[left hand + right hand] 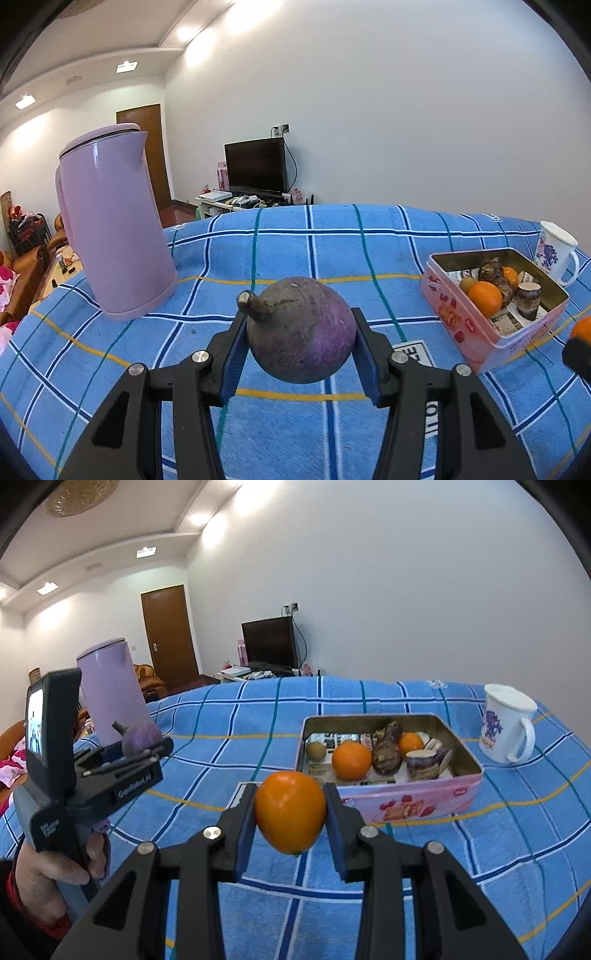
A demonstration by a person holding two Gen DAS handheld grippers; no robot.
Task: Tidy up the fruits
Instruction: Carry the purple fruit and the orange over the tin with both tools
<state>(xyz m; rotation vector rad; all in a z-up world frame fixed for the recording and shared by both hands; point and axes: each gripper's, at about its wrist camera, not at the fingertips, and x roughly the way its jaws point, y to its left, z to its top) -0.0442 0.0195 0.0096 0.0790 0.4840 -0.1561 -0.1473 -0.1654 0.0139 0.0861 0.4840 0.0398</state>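
Note:
My left gripper (299, 328) is shut on a round purple fruit (301, 330) with a short stem, held above the blue checked cloth. My right gripper (290, 808) is shut on an orange (290, 810), also lifted off the cloth. A pink tin box (491, 336) (402, 801) sits at the right of the left wrist view and just beyond the orange in the right wrist view; it holds oranges (351, 759), a small brown fruit (316, 751) and dark purple pieces (386, 751). In the right wrist view, the left gripper (147, 749) with its purple fruit (140, 736) shows at the left.
A tall lilac kettle (114, 225) (109, 694) stands at the left on the table. A white mug (506, 725) (556, 253) with a purple print stands right of the tin. A hand (44, 875) grips the left tool. A TV (256, 170) stands against the far wall.

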